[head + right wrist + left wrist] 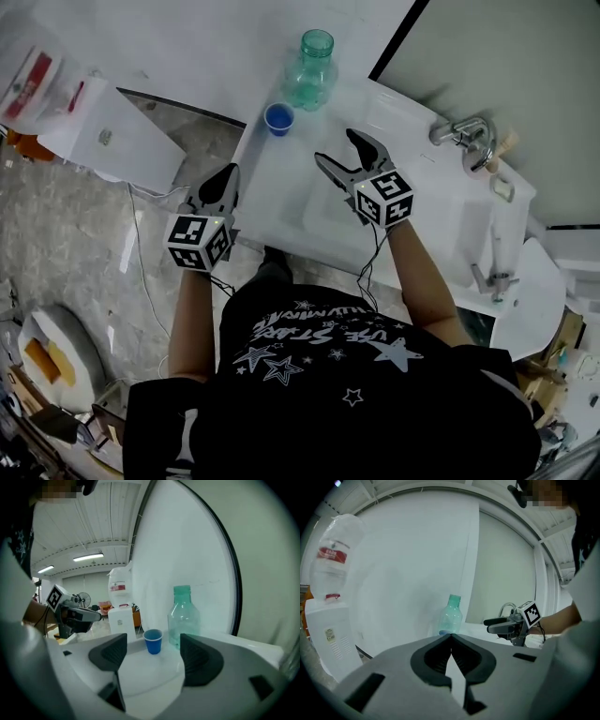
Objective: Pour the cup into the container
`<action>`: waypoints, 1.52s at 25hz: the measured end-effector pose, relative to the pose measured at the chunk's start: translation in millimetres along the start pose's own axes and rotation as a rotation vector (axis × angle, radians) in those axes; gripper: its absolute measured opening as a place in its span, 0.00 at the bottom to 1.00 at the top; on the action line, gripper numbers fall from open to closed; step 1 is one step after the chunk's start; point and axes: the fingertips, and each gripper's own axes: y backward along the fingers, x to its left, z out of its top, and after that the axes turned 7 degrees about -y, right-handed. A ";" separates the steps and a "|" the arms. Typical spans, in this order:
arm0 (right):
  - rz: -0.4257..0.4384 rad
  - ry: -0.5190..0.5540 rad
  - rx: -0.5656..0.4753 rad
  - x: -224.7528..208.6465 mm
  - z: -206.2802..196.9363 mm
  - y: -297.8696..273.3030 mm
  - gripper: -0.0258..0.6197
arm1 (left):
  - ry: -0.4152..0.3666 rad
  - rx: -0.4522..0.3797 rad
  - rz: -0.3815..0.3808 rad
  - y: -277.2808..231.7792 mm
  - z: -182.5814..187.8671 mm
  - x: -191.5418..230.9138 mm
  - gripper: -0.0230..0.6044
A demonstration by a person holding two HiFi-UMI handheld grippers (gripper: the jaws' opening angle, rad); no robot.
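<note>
A small blue cup [278,118] stands on the white counter [281,187], just left of a clear green bottle [312,70] with no cap. My right gripper [336,147] hovers over the counter a little short of both, its jaws wide open and empty. In the right gripper view the blue cup [153,641] sits ahead between the open jaws of the right gripper [153,654], apart from them, with the bottle [183,618] beside it. My left gripper [228,178] is at the counter's left edge, shut on nothing. In the left gripper view the left gripper [451,635] has its tips meeting below the bottle [451,616].
A water dispenser [112,131] with an upturned jug stands on the floor to the left. A chrome faucet [466,134] is at the counter's far right. The wall rises right behind the bottle. The person's body fills the lower head view.
</note>
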 end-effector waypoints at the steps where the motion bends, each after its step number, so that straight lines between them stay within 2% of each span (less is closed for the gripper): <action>1: 0.007 0.013 0.014 -0.4 -1.7 -9.2 0.59 | 0.004 0.003 -0.001 -4.4 0.2 5.0 0.05; 8: 0.070 0.111 0.170 1.0 -29.0 -73.6 0.63 | 0.022 0.026 -0.017 -33.1 0.8 41.4 0.05; 17: 0.114 0.152 0.285 4.7 -64.2 -126.7 0.62 | 0.053 0.075 -0.029 -56.1 -14.6 78.8 0.05; 26: 0.137 0.165 0.249 12.4 -63.1 -161.9 0.60 | 0.064 0.098 -0.039 -71.4 -22.1 95.8 0.05; 36: 0.096 0.147 0.201 5.7 -62.9 -182.0 0.60 | 0.068 0.113 -0.058 -80.6 -25.9 98.4 0.05; 38: 0.090 0.133 0.199 5.9 -62.7 -183.4 0.56 | 0.068 0.115 -0.059 -81.2 -26.5 97.8 0.05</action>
